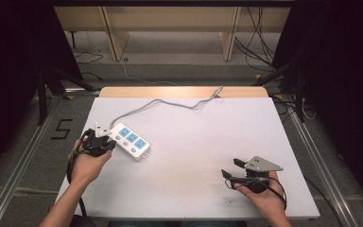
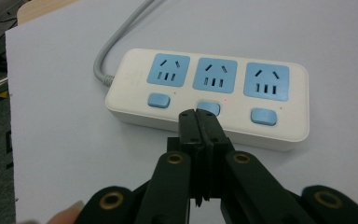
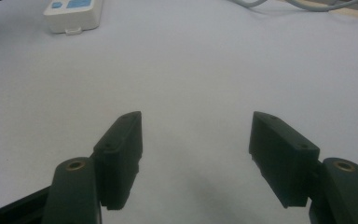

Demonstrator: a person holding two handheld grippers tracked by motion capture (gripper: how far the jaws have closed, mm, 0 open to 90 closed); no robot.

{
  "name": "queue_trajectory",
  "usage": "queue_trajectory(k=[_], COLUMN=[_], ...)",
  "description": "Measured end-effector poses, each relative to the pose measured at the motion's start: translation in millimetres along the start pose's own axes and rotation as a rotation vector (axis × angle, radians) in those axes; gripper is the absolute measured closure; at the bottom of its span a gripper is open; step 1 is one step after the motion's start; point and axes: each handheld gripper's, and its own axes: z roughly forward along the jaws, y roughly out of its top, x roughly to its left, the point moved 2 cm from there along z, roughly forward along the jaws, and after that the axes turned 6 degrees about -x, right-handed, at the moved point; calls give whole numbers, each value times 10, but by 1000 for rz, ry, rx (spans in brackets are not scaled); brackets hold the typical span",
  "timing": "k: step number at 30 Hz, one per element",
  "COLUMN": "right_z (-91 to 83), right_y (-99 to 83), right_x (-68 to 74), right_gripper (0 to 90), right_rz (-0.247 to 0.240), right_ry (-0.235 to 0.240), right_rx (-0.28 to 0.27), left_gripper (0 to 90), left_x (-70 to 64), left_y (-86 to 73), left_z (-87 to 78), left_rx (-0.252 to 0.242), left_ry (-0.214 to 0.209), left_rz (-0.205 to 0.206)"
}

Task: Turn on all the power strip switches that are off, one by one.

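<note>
White sheeting covers the table (image 1: 194, 142), bordered by grey floor and dark curtains. The power strip (image 1: 131, 140) lies at the left; the left tool (image 2: 199, 122), jaws closed, touches its middle switch (image 2: 209, 107). The right tool (image 3: 196, 154) is held wide open, empty, near right.

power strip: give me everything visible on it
The power strip is a cream-white, plastic-looking block with rounded corners, lying flat on the white table near its left edge. Its top carries three blue socket panels in a row, each with a blue button below and a small dot beside the button. All sockets are vacant. A grey cord leaves one end and runs toward the table's far edge. The left gripper, jaws together, has its tips at the middle button.
</note>
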Motion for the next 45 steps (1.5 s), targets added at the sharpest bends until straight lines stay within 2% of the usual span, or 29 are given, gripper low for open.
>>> queue_trajectory(k=[22, 38, 45], right_z=[4, 7, 2], right_y=[4, 5, 3], right_x=[-3, -3, -8], right_gripper=[356, 356, 356], right_rz=[-4, -6, 0], right_ry=[5, 7, 1], right_rx=[-2, -1, 0], left_gripper=[898, 898, 899], left_x=[137, 143, 188], left_y=[92, 135, 188], left_z=[107, 159, 193], left_rx=[27, 38, 46], left_ry=[18, 22, 23], left_rz=[-26, -26, -41])
